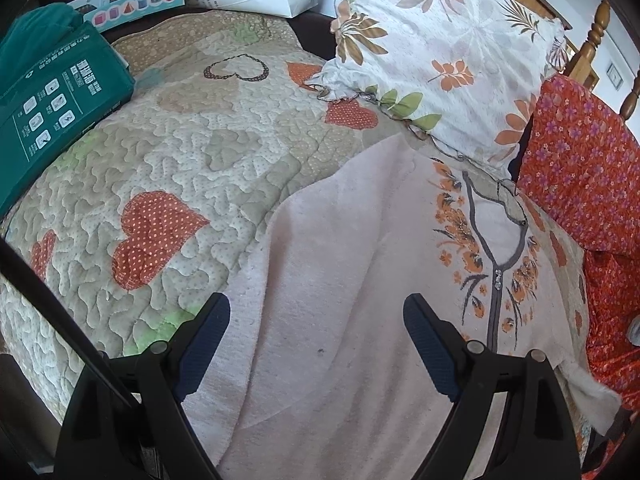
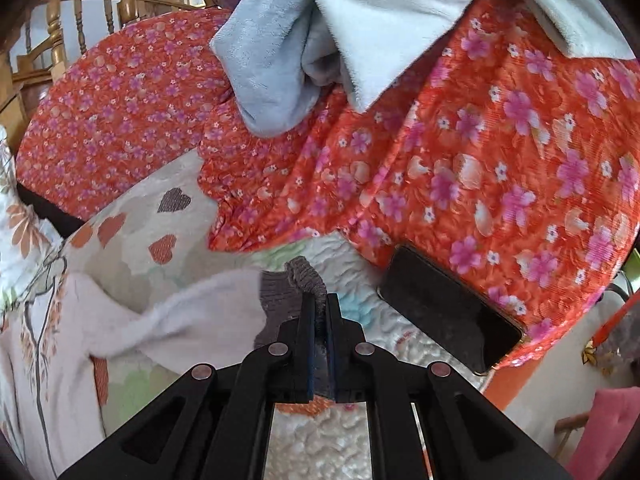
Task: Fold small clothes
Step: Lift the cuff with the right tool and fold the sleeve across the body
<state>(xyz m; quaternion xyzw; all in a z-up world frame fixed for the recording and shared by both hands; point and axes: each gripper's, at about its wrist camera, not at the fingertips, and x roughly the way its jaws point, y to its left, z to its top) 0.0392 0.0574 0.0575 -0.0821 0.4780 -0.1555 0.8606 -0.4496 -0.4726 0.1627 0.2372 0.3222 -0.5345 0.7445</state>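
Observation:
A pale pink top (image 1: 344, 280) with a grey placket and orange flower embroidery lies flat on a quilted bedspread (image 1: 168, 168). My left gripper (image 1: 316, 324) is open just above the top's left half, one finger near its left edge. In the right wrist view the same top (image 2: 52, 344) lies at the left. Its sleeve (image 2: 192, 312) stretches toward my right gripper (image 2: 319, 300), which is shut on the sleeve's grey ribbed cuff (image 2: 308, 276) and holds it lifted off the quilt (image 2: 132, 232).
A floral pillow (image 1: 440, 60) lies behind the top. An orange flowered blanket (image 2: 480, 168) is heaped at the right, with a grey plush cloth (image 2: 288, 64) on it and a dark phone (image 2: 448, 308) at its edge. A green box (image 1: 52, 96) sits far left.

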